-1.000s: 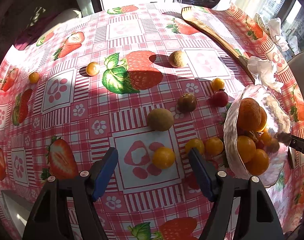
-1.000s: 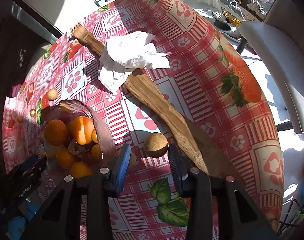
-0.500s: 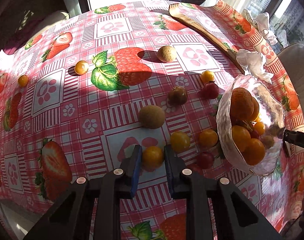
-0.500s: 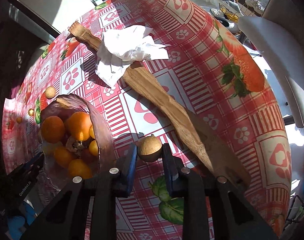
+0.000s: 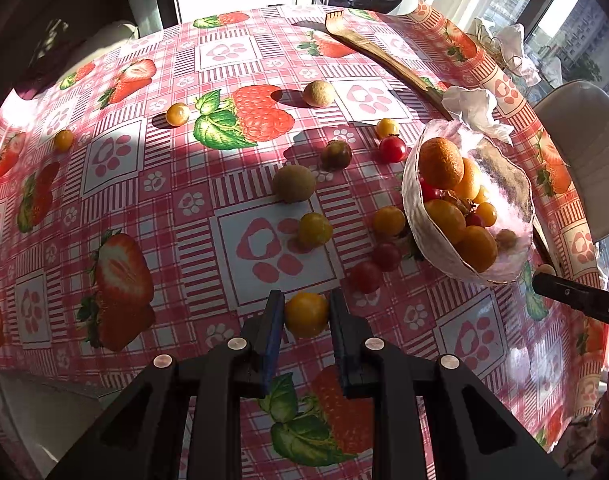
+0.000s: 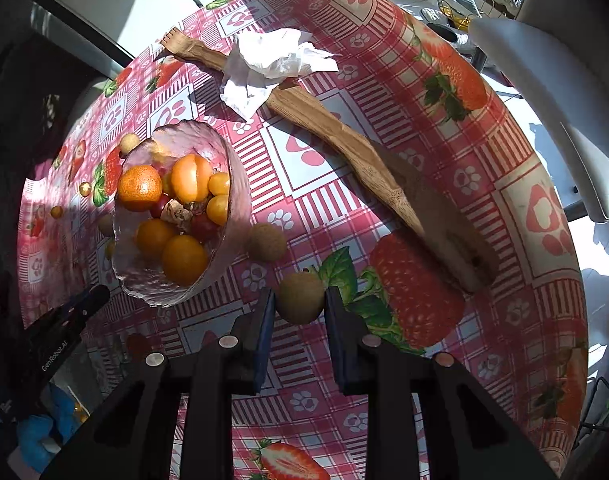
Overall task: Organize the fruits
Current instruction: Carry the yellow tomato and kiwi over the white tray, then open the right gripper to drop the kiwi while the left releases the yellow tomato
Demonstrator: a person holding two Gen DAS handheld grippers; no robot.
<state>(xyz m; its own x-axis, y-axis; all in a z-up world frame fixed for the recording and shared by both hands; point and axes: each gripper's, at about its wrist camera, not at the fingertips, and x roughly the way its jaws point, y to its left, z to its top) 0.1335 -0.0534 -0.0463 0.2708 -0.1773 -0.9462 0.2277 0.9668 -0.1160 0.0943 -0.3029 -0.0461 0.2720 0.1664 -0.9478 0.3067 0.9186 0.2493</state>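
My left gripper (image 5: 306,300) is shut on a small yellow-orange fruit (image 5: 306,316), held just above the strawberry-print tablecloth. In the right wrist view, my right gripper (image 6: 299,292) is shut on a round brown-green fruit (image 6: 300,302). A glass bowl (image 5: 414,208) full of oranges and small tomatoes stands to the right of the left gripper, and this bowl (image 6: 234,184) lies up and left of the right gripper. Several loose fruits lie left of the bowl, among them a brown-green one (image 5: 294,183), a yellow one (image 5: 314,229) and red tomatoes (image 5: 386,256). A tan fruit (image 6: 266,242) rests beside the bowl.
A long wooden utensil (image 6: 344,140) lies across the table behind the bowl, with a crumpled white tissue (image 6: 272,66) on it. A white chair (image 6: 552,100) stands past the table's right edge. More small fruits (image 5: 177,114) sit far left.
Both grippers closed onto their fruits and then carried them a short way across the table. The left one holds the yellow-orange fruit, the right one the brown-green fruit.
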